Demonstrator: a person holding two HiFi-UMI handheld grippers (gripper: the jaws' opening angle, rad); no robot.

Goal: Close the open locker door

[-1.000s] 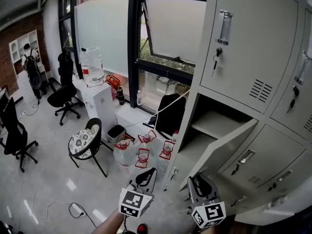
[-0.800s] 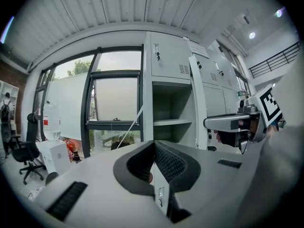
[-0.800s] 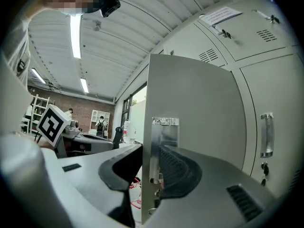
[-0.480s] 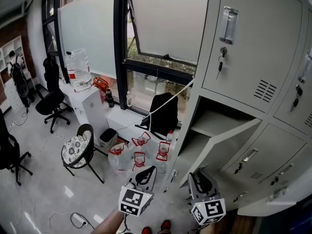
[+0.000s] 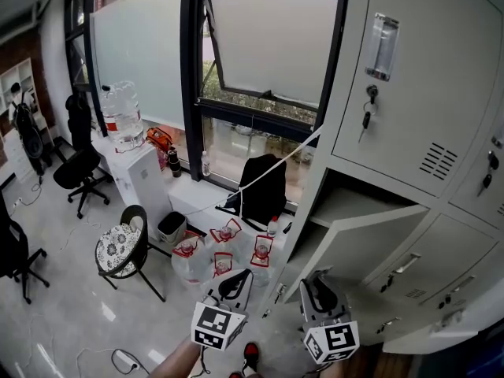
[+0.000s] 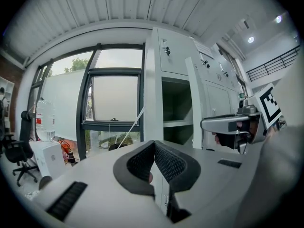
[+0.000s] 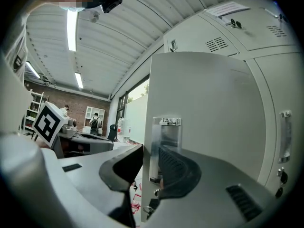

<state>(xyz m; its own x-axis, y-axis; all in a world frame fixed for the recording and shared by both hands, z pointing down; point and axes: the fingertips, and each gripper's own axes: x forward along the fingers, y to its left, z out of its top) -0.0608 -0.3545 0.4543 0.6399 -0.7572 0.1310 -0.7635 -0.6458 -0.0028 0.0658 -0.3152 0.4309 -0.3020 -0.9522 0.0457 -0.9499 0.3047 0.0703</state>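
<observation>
The room is an office with a glossy grey floor point(image 5: 55, 313), a tall dark-framed window point(image 5: 268, 53) at the back and a bank of grey lockers point(image 5: 409, 93) filling the right side. At far left stands a black office chair point(image 5: 75, 164), then a white water dispenser point(image 5: 146, 176) topped by a clear bottle point(image 5: 118, 116). Nearer the middle are a small chair with a patterned cushion point(image 5: 116, 246) and a cluster of clear water jugs with red handles point(image 5: 224, 252) on the floor. A black bag point(image 5: 264, 186) sits on the low sill under the window.

The left gripper point(image 5: 234, 282) is low in the head view, beside the jugs and well left of the lockers. In its own view the two pads meet at their tips with nothing between them point(image 6: 154, 146), and the open compartment point(image 6: 178, 108) lies straight beyond.

The open locker door point(image 5: 370, 239) hangs out from its compartment point(image 5: 346, 195) at a slant, its free edge toward the viewer and lower left. The right gripper point(image 5: 319, 290) sits just under and beside that free edge. In the right gripper view the door point(image 7: 204, 99) fills the space ahead. Its edge runs down in line with the gap between the jaws point(image 7: 151, 150), and its clear pull handle point(image 7: 166, 141) is just above the right-hand pad. These jaws stand apart and have just been closing a little. No pad can be seen pressing on the door.
</observation>
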